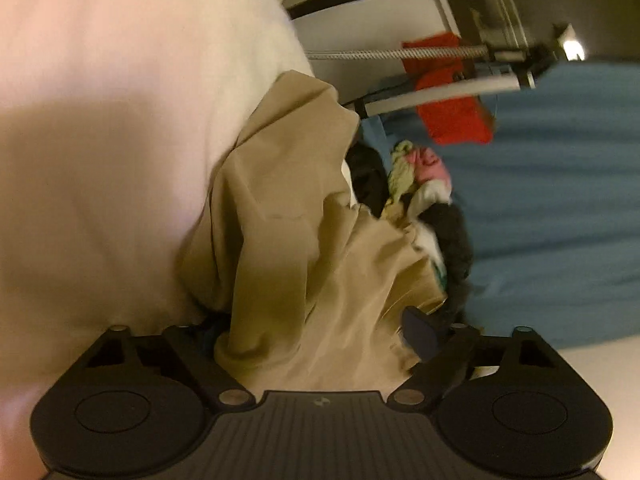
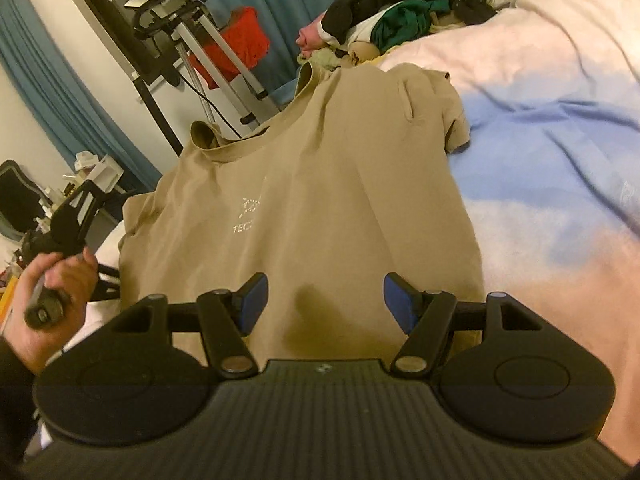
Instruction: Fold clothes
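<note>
Bed (image 2: 540, 128) with pale blanket | tan T-shirt (image 2: 312, 184) spread on it, collar at 11 o'clock | our right tongs (image 2: 325, 300) open above its hem, gripping nothing | our left tongs (image 1: 320, 344) part-open in bunched shirt fabric, grip unclear

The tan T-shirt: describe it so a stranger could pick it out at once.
Find the bed with the pale blanket. Spread flat on its near side, collar toward the blue curtain, lies the tan T-shirt. Unlike the crumpled dark and green clothes pile beyond it, it is one plain colour with a small white chest logo.
</note>
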